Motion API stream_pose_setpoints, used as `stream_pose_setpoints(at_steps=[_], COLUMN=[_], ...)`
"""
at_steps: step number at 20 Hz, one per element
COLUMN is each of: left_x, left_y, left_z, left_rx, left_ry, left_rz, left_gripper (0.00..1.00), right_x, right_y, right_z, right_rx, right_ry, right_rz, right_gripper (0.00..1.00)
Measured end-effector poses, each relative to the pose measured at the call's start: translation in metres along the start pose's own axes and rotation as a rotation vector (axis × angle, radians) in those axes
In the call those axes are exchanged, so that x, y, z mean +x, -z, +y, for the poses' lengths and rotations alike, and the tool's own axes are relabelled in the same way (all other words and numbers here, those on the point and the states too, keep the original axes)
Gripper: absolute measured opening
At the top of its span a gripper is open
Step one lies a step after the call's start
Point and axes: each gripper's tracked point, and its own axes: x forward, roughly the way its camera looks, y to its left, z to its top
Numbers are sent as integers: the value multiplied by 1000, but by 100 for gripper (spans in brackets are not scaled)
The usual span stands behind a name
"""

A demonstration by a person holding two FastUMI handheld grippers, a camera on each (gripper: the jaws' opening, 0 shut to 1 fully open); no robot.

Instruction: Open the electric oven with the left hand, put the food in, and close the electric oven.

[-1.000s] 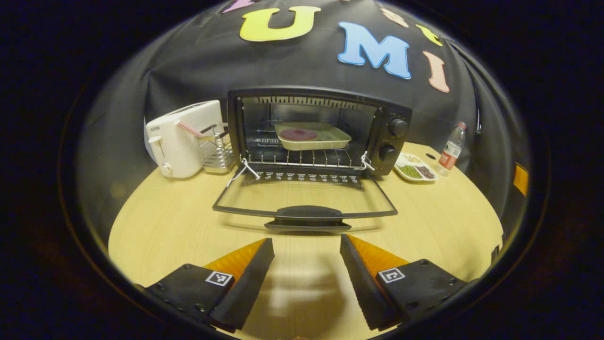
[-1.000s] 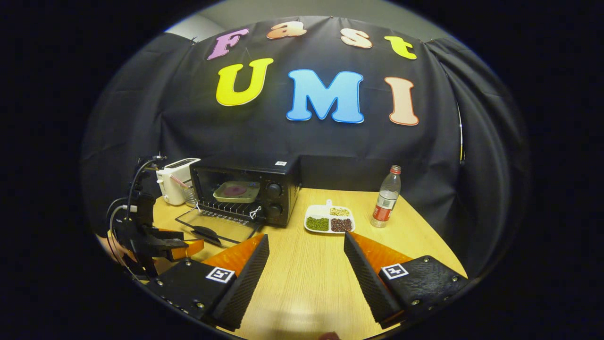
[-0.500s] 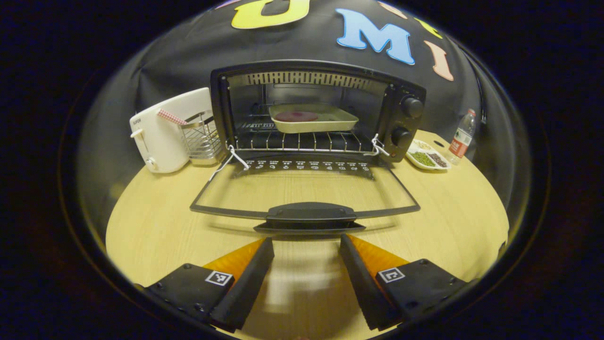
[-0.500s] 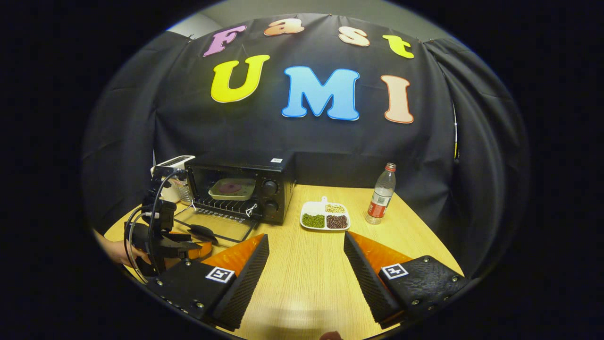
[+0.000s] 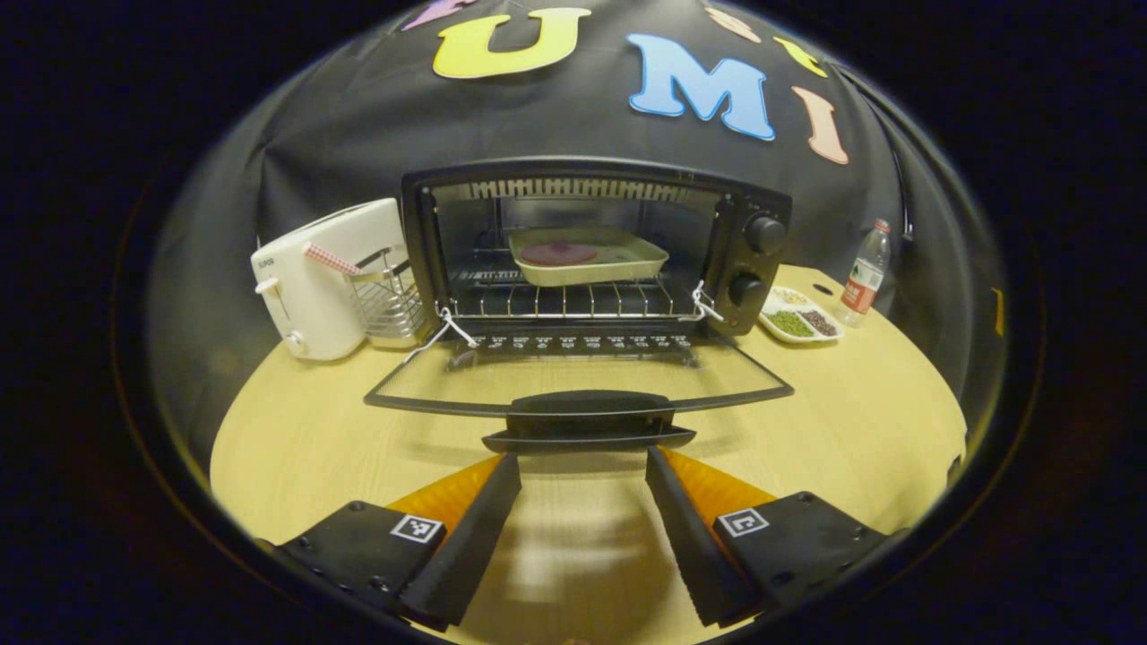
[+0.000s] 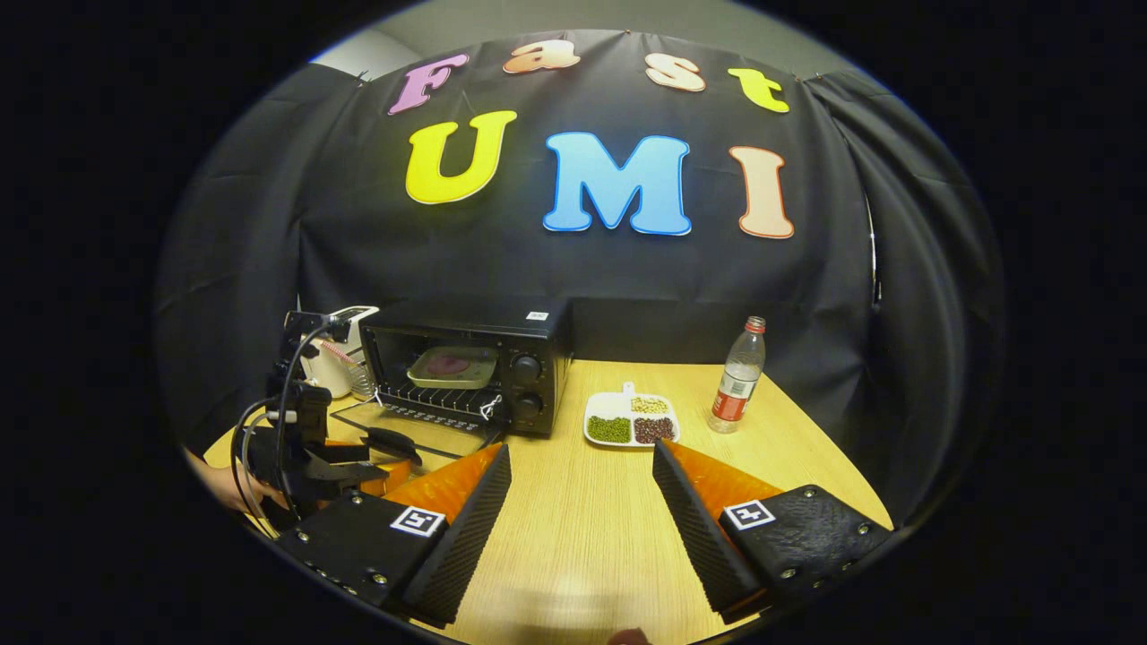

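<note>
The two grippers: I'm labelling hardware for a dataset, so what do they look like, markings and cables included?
The left gripper and the right gripper each have two wedge-shaped fingers with ribbed inner faces, on black bolted blocks carrying small square black-and-white tags. In the right gripper view, the left gripper carries black looping cables.

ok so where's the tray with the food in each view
Left gripper view: the tray sits centre, on the rack inside the open oven.
Right gripper view: the tray is small, left of centre, inside the same oven.
Shared landmark: the water bottle, right of the oven.
</note>
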Motion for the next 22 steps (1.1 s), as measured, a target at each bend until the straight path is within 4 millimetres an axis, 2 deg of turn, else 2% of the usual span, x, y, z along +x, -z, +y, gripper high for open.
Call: stream_pose_setpoints(at_steps=[1, 3, 4, 7, 8, 12, 16, 17, 18, 19, 20, 21, 22], left_x=[-2, -7, -9, -14, -15, -22, -25, -27, -28, -28, -36, -48, -61], left_y=[-3, -9, -13, -23, -26, -47, -85, -96, -109, -125, -140, -154, -166], left_z=[0, 0, 0, 0, 0, 0, -1, -2, -4, -2, -3, -5, -9], left_rx=[-6, -12, -17, -44, -50, 18, 91, 97, 101, 103, 104, 103, 99], left_ry=[0, -2, -3, -6, -7, -16, -19, -16, -17, -20, -21, -19, -22], left_rz=[-10, -26, -38, -69, -79, -162, -258, -276, -298, -326, -360, -399, -433], left_gripper=[96, 96, 100, 96, 91, 96, 100, 95, 100, 100, 91, 96, 96], right_x=[2, 4, 5, 7, 6, 5, 5, 6, 5, 4, 4, 4, 4], right_y=[-2, -3, -2, -4, -3, -4, -3, -4, -5, -8, -14, -23, -32], right_z=[3, 7, 10, 15, 15, 16, 16, 16, 16, 15, 15, 13, 12], right_rx=[5, 20, 22, 10, 7, 16, 25, 28, 33, 39, 47, 54, 57], right_ry=[-4, -17, -23, -34, -36, -38, -37, -37, -35, -34, -36, -38, -41], right_rz=[1, -3, -4, -4, -4, -1, 2, 3, 4, -2, -13, -27, -44], right_gripper=[98, 98, 98, 98, 98, 98, 98, 98, 98, 98, 98, 98, 97])
